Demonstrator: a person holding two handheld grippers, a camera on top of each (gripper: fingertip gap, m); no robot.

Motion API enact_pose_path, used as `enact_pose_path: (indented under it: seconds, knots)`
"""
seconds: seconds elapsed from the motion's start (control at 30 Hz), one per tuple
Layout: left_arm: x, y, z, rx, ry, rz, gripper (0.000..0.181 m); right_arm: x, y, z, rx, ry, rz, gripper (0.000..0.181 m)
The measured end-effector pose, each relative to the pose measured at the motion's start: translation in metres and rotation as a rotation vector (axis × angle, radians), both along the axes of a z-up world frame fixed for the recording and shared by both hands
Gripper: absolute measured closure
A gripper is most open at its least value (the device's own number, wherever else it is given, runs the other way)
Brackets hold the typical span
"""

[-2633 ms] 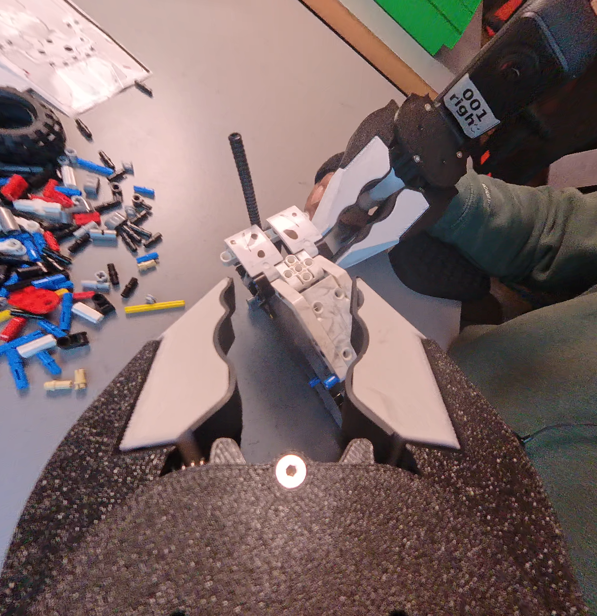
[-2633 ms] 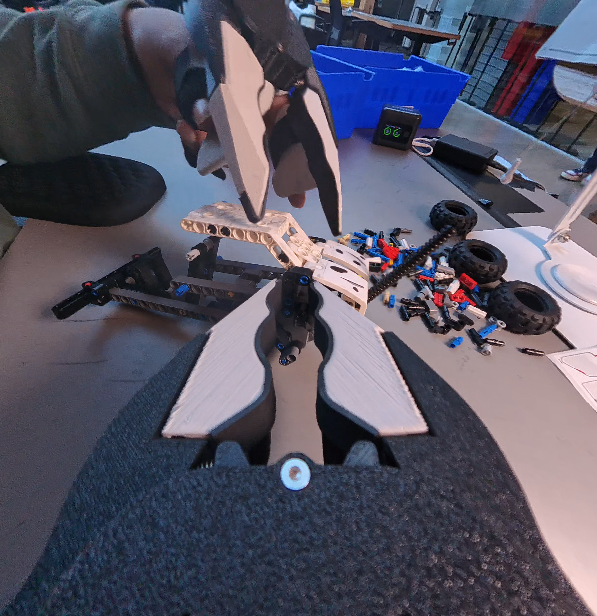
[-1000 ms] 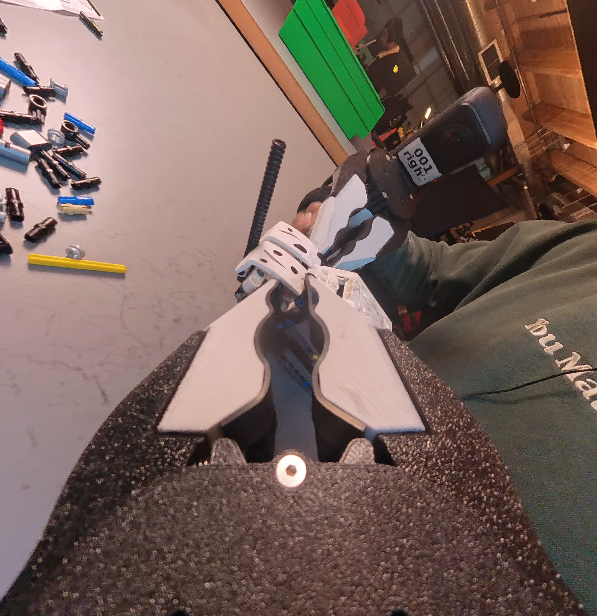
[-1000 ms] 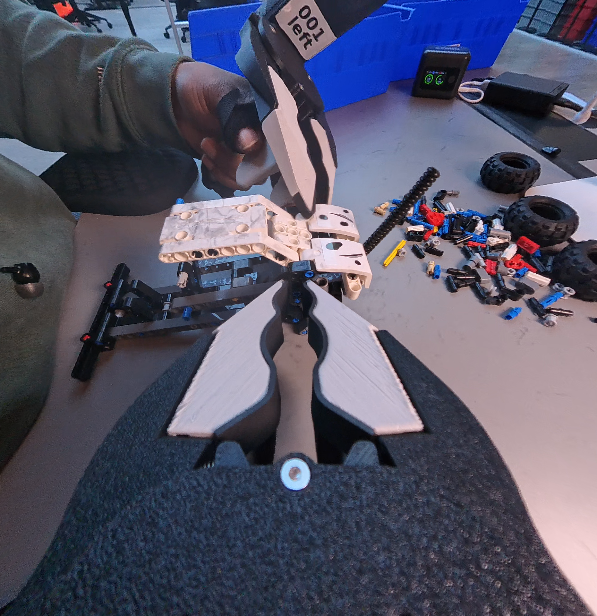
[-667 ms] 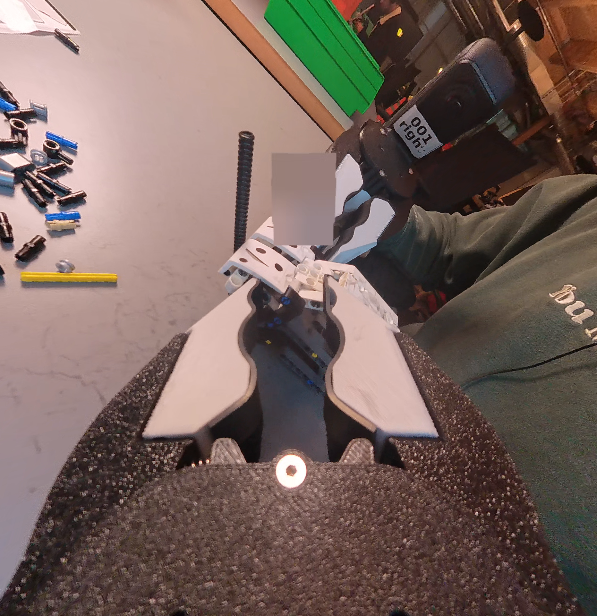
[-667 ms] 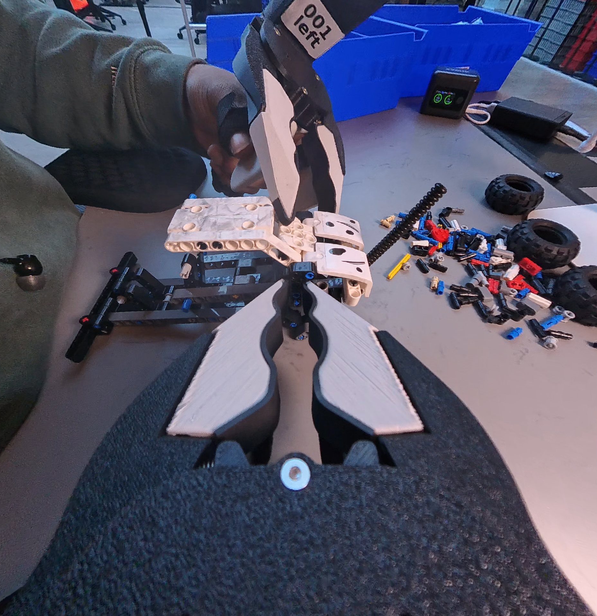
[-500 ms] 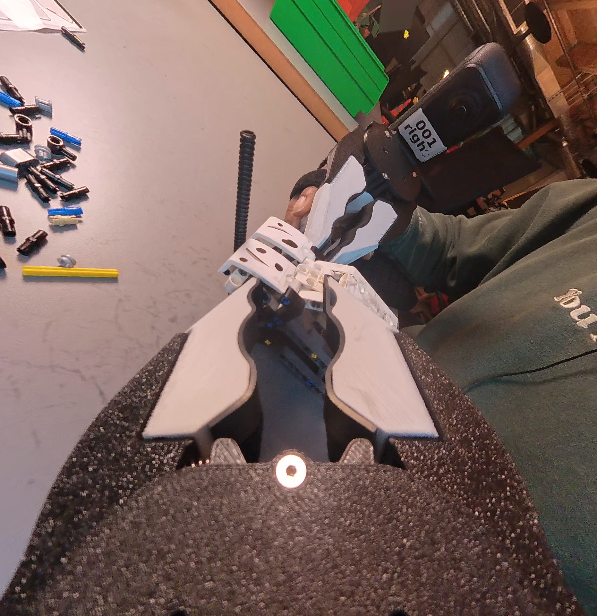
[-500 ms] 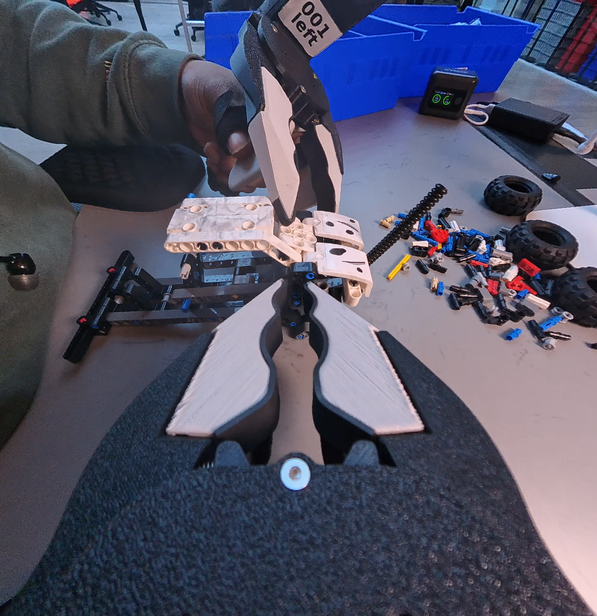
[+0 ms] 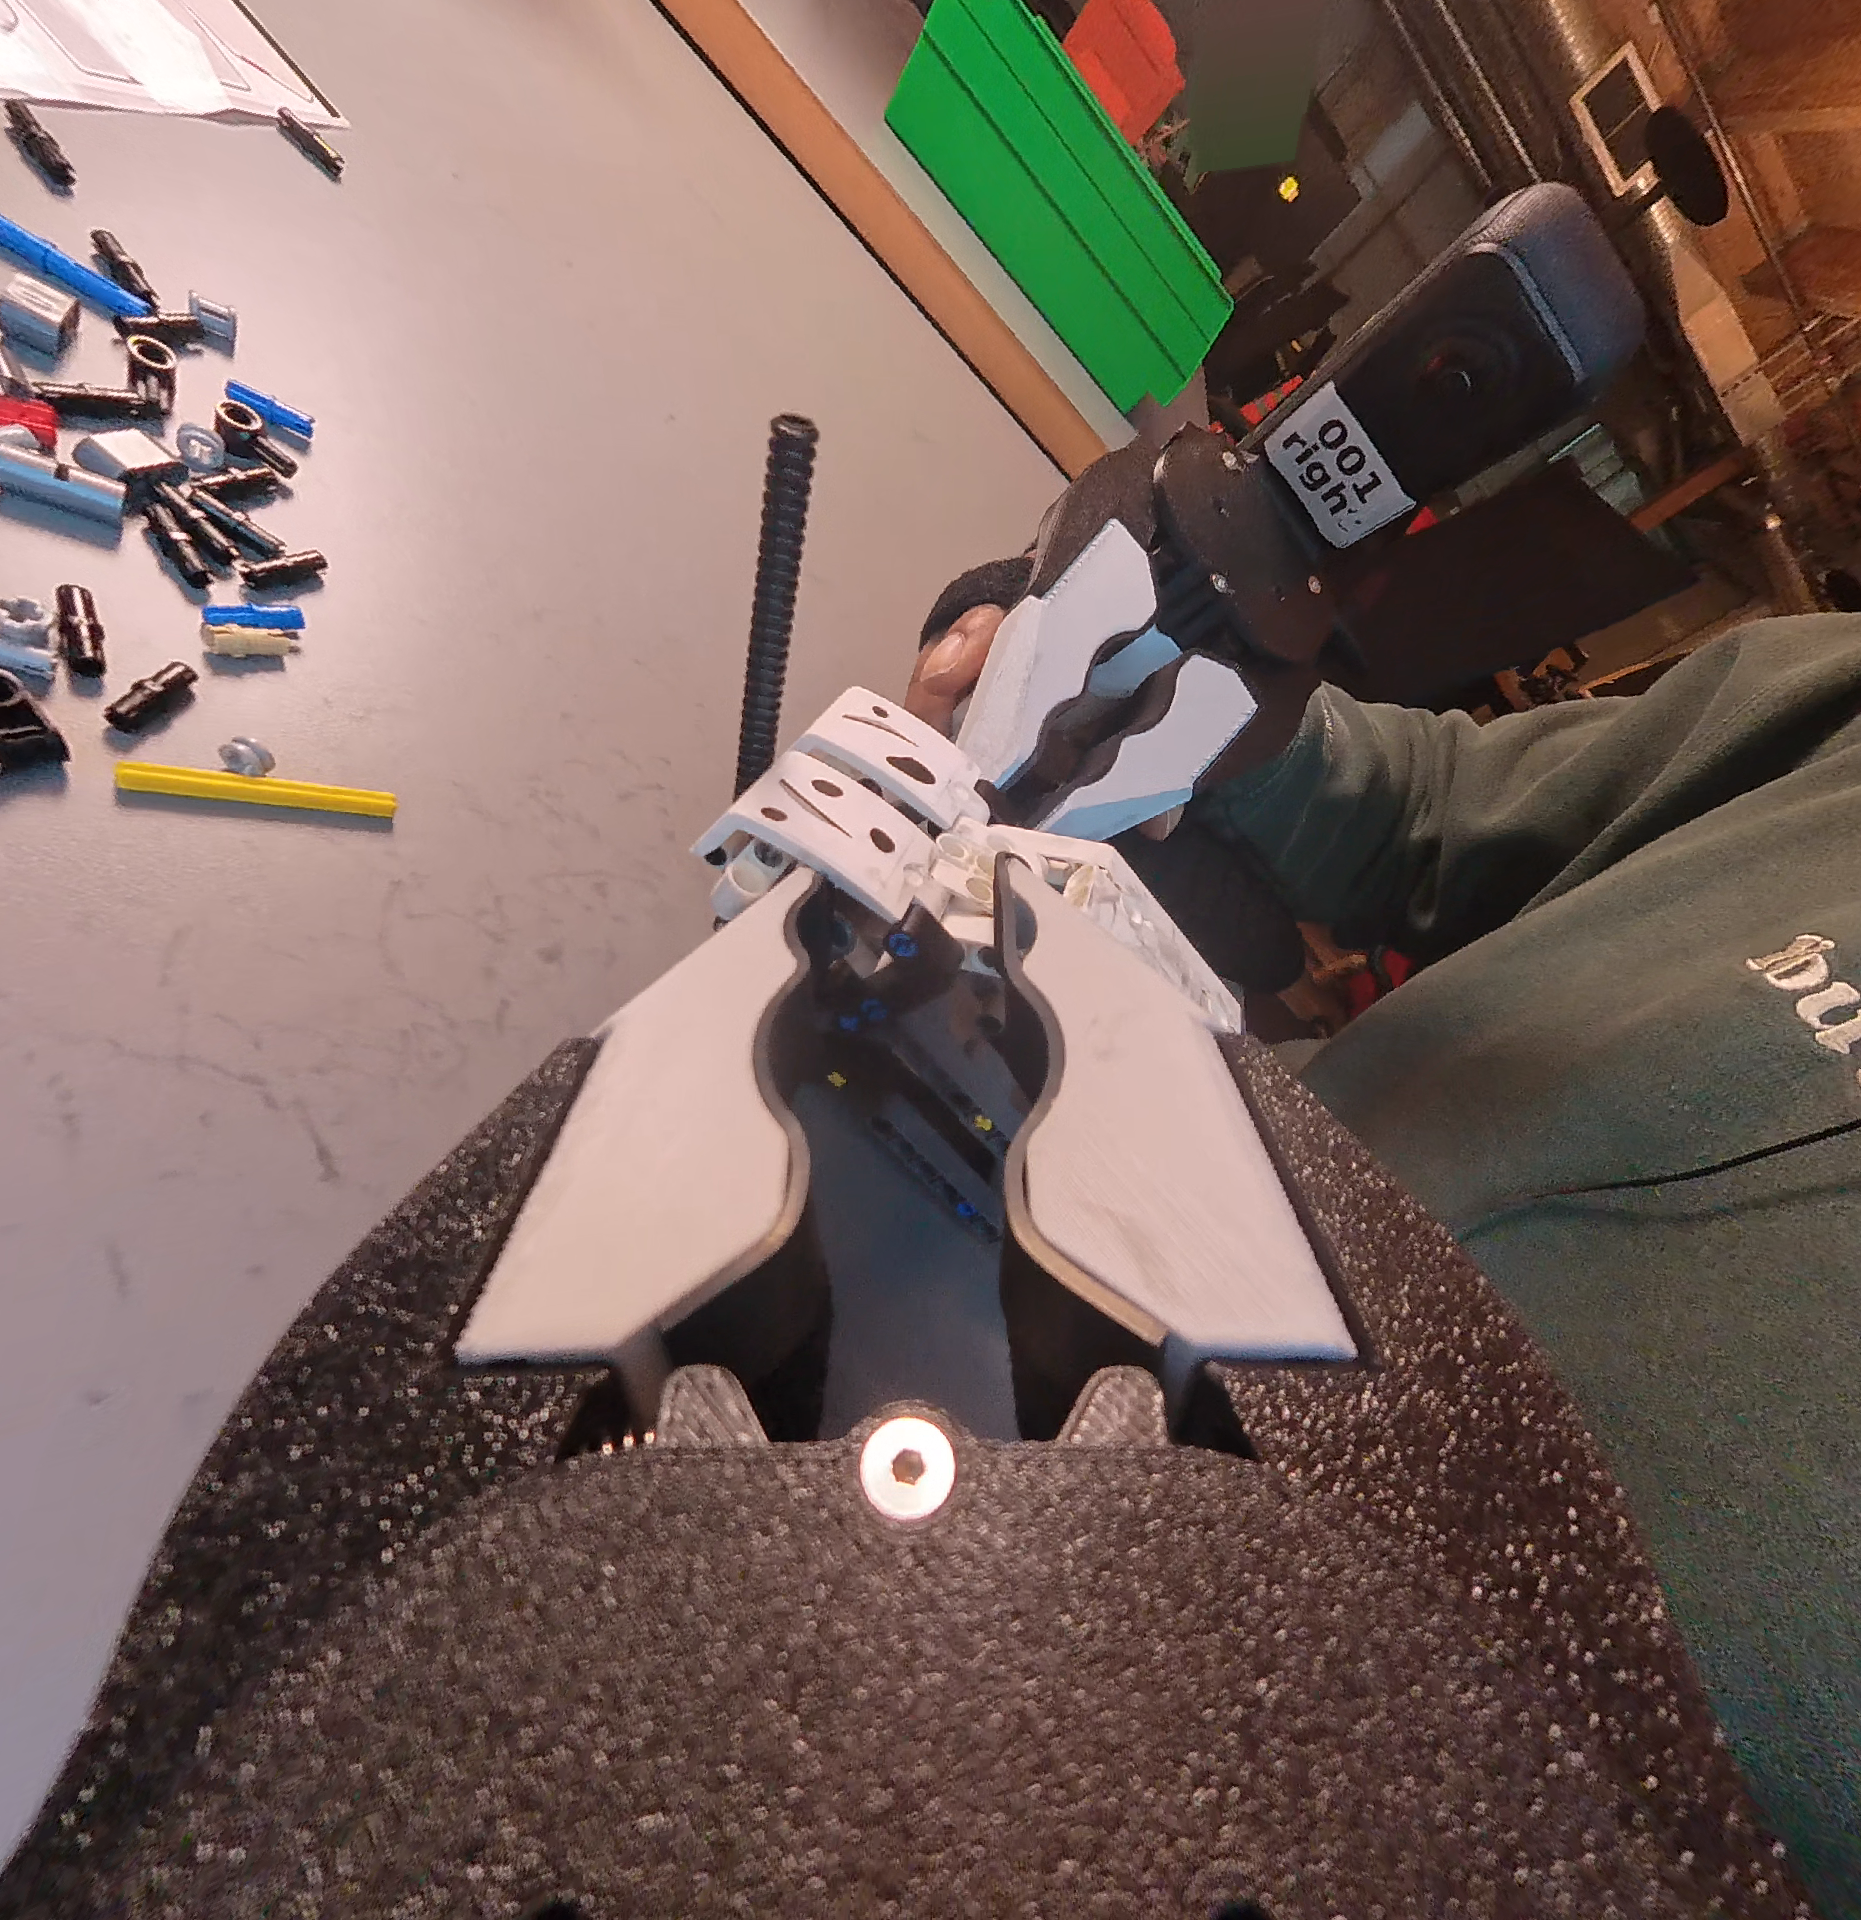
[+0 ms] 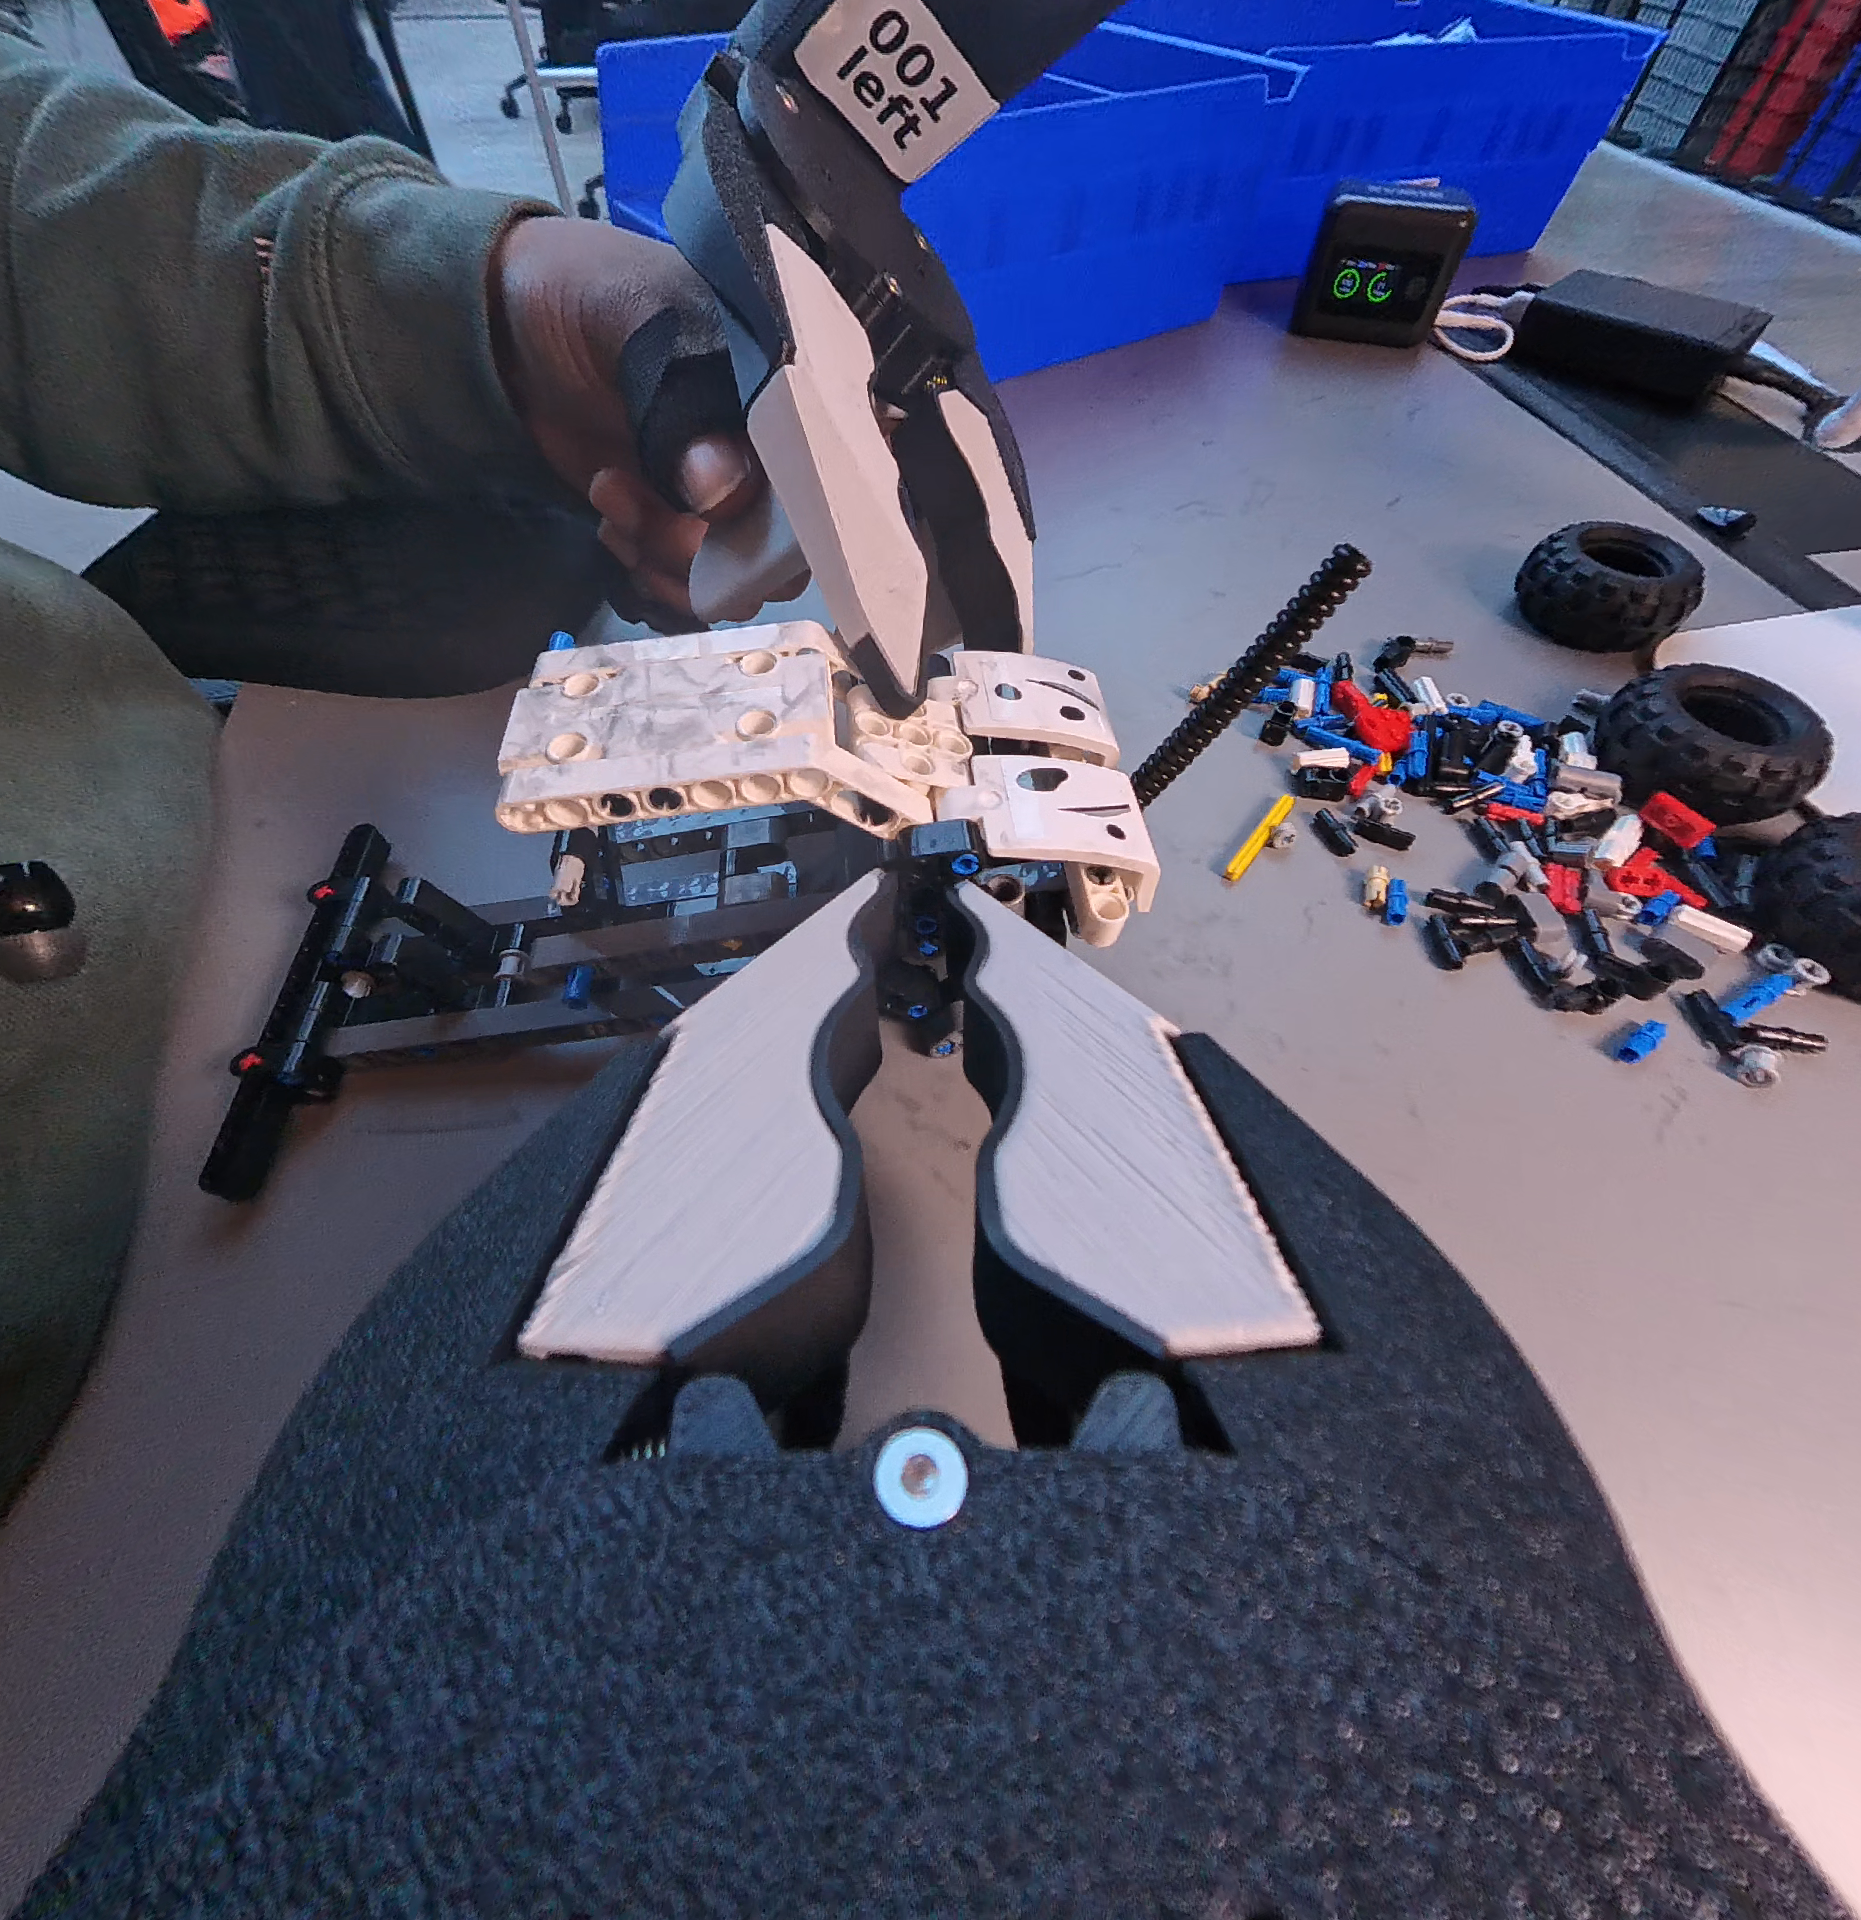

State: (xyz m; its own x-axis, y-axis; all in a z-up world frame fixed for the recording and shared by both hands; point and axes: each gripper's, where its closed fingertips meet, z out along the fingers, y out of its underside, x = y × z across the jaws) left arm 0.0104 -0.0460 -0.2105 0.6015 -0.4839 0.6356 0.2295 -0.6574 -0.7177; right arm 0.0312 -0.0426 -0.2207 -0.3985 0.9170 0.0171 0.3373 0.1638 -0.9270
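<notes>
Right gripper [image 10: 921, 899]: fingers closed on the black front post of the model [image 10: 697, 748], a white-panelled brick vehicle chassis resting on the grey table [image 10: 1528, 1299]. Left gripper [image 10: 941, 665]: descends from above, tips touching the white top panels at the model's centre; fingers stand slightly apart, and whether they clamp a part cannot be told. In the left wrist view, the left gripper [image 9: 905, 894] straddles the white panels. A black ribbed hose [image 10: 1248, 675] lies just beyond the model. Loose parts [image 10: 1508, 831] and a yellow axle [image 10: 1258, 836] lie to the right, beside three tyres [image 10: 1715, 743].
</notes>
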Motion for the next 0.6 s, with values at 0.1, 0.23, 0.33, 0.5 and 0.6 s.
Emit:
enact_pose_path:
  seconds: [0.1, 0.23, 0.33, 0.5, 0.6]
  knots:
    - [-0.001, -0.002, 0.0, -0.001, 0.002, 0.01, 0.151, -0.001, -0.001, 0.0, 0.008, 0.002, -0.006, 0.175]
    - [-0.004, -0.008, 0.001, -0.003, 0.072, -0.036, 0.145, -0.003, -0.004, 0.0, 0.026, 0.003, 0.013, 0.175]
    - [-0.014, -0.01, 0.009, 0.067, 0.262, -0.047, 0.131, -0.002, -0.003, 0.0, 0.028, -0.009, 0.017, 0.175]
    - [-0.002, -0.013, 0.026, 0.155, 0.511, -0.179, 0.097, -0.007, 0.002, 0.0, 0.021, -0.07, -0.003, 0.175]
    - [0.017, -0.019, 0.012, 0.131, 0.678, -0.345, 0.08, -0.01, 0.002, 0.004, 0.025, -0.114, -0.006, 0.175]
